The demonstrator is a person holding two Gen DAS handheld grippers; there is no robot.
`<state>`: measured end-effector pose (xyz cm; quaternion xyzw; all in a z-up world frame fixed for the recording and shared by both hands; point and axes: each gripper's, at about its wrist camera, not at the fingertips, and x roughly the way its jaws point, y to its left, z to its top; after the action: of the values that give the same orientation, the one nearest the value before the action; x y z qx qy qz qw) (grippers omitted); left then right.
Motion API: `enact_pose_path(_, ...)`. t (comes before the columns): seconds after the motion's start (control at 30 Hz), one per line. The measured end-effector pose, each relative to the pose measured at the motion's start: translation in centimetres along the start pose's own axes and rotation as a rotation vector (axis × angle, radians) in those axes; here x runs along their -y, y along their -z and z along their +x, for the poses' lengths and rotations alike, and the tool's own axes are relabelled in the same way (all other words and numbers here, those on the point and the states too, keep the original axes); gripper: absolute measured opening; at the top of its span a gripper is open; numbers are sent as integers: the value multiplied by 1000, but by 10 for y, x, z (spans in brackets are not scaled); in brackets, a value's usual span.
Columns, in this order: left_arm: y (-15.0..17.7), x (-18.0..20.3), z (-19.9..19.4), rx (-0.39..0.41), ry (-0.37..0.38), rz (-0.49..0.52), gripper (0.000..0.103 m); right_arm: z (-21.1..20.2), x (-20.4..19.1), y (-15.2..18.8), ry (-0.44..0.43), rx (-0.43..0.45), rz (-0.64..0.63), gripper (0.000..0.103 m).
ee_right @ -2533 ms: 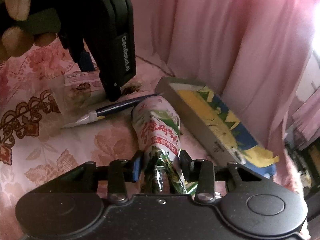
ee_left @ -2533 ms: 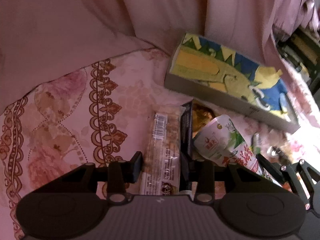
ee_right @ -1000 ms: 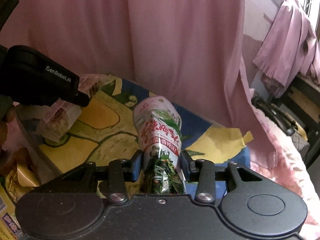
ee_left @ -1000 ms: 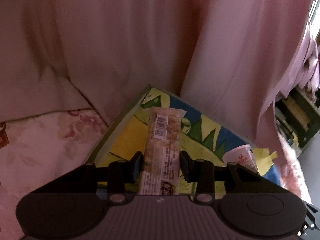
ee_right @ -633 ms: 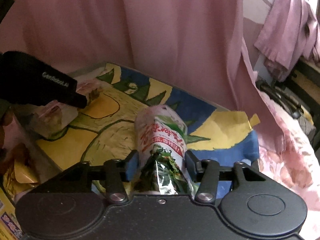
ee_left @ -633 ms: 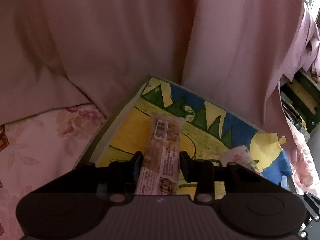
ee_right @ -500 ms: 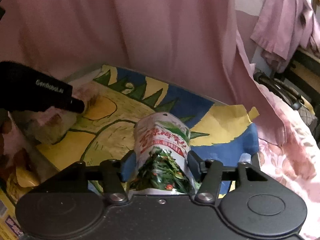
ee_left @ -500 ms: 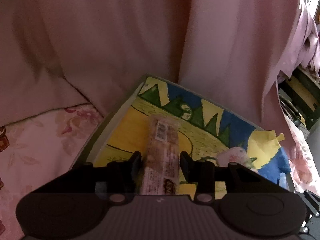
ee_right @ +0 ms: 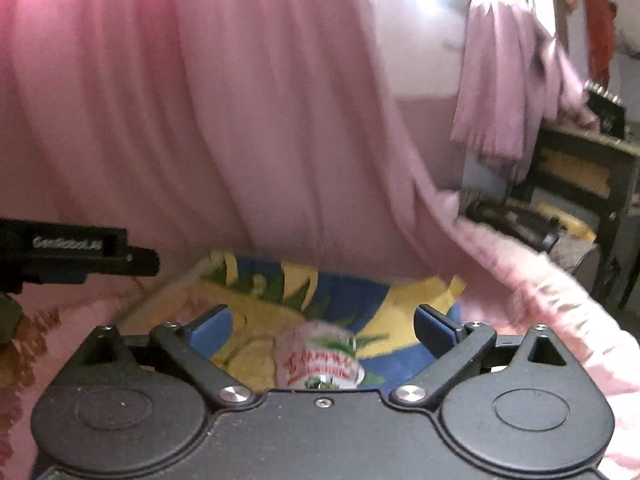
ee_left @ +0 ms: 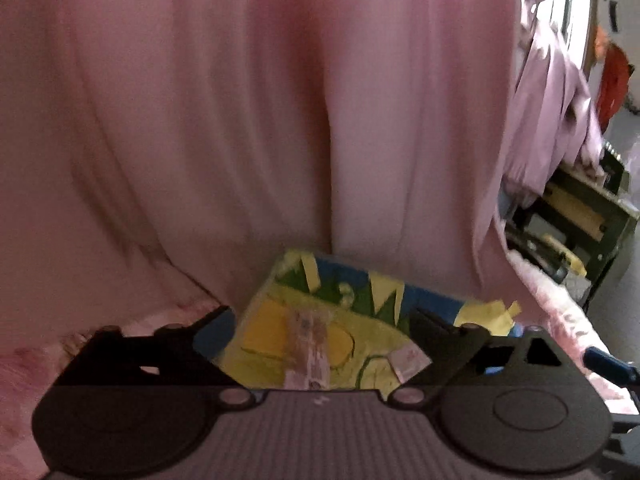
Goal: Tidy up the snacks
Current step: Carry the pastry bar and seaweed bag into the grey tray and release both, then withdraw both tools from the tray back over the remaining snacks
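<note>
Both claws have let go: left gripper and right gripper gape above the box; the snack bar lies lengthwise, pointing away, between the left fingers.

Box: lid printed yellow, green and blue, with spiky green shapes on a blue band and an orange-yellow patch. Bar: pale pink-brown wrapper, blurred, print unreadable. Pouch: white with red lettering and green leaf print. Curtain: plain pink. Bedsheet: pink, probably floral. Gripper bodies black; right gripper pads blue.
</note>
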<state>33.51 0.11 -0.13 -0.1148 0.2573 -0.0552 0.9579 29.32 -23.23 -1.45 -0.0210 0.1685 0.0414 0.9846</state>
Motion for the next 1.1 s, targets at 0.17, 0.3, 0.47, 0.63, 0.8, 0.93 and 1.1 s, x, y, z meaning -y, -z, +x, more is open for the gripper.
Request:
enact_pose_path(0.17, -4, 2, -54, 82, -21, 8, 103, -53, 4, -3, -23, 92, 38, 102)
enact_pose_path(0.3, 15, 1, -102, 134, -57, 72, 103, -90, 4, 1, -55, 124, 64, 102)
enact_pose_path(0.47, 47, -7, -151, 135, -112, 82, 103, -134, -3, 12, -85, 144, 56, 102)
enact_pose_path(0.63, 64, -8, -185, 141, -135, 87, 103, -170, -11, 26, -122, 140, 9, 102)
enact_pose_path(0.8, 87, -15, -212, 110, -146, 92, 103, -198, -21, 41, -149, 116, -50, 102)
enact_pose_path(0.93, 101, -17, -225, 56, -150, 102, 103, -214, -27, 52, -164, 86, -72, 102)
enact_pose_path(1.1, 116, -16, -234, -17, -196, 117, 103, -224, -33, 69, -186, 17, -87, 102)
